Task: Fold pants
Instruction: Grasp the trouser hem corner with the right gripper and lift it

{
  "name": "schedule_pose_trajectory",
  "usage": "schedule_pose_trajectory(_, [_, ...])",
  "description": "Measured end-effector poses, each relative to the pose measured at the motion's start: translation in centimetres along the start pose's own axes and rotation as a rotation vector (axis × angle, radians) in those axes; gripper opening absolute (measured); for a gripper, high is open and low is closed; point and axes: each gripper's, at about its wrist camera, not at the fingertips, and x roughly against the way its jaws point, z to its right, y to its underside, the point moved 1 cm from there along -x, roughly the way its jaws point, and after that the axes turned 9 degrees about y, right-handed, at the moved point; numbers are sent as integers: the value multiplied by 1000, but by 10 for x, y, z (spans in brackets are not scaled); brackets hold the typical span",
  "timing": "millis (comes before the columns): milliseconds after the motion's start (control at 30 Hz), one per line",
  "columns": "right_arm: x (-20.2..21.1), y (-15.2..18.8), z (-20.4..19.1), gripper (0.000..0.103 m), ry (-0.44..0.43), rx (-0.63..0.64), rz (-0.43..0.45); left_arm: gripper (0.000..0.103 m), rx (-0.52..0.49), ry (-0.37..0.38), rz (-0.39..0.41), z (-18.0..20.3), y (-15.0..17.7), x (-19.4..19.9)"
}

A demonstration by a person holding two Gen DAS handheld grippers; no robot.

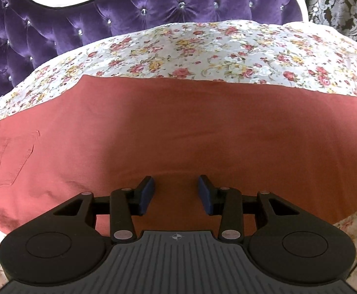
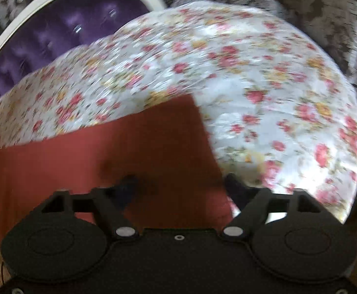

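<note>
Pants [image 1: 178,134], rust-red, lie flat across the floral bedspread [image 1: 227,49], spreading directly beneath both tools. Left gripper [image 1: 176,192] hovers partly open over the cloth, gripping nothing. Right gripper [image 2: 180,183] gapes wide above the pants' end, empty.

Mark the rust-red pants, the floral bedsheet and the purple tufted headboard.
rust-red pants [image 1: 190,127]: left wrist view, flat middle of the cloth.
floral bedsheet [image 1: 203,49]: left wrist view, bare stretch beyond the pants.
purple tufted headboard [image 1: 129,7]: left wrist view, padded panel.
</note>
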Motion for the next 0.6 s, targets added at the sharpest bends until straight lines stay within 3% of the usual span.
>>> schedule_pose_trajectory(233, [-2,-4,3,84,-74,68,21,39,27,16,-3,-4,-1,0])
schedule_pose_trajectory(433, [-3,-6,2,52,-95,76,68,39,39,17,-3,-3,-1,-1])
schedule_pose_trajectory(533, [0,-7,-2,27,-115,62,81,39,44,18,-3,-4,-2,-1])
schedule_pose_trajectory(600, [2,-8,-4,22,-126,52,93,39,43,14,-2,-3,-2,-1])
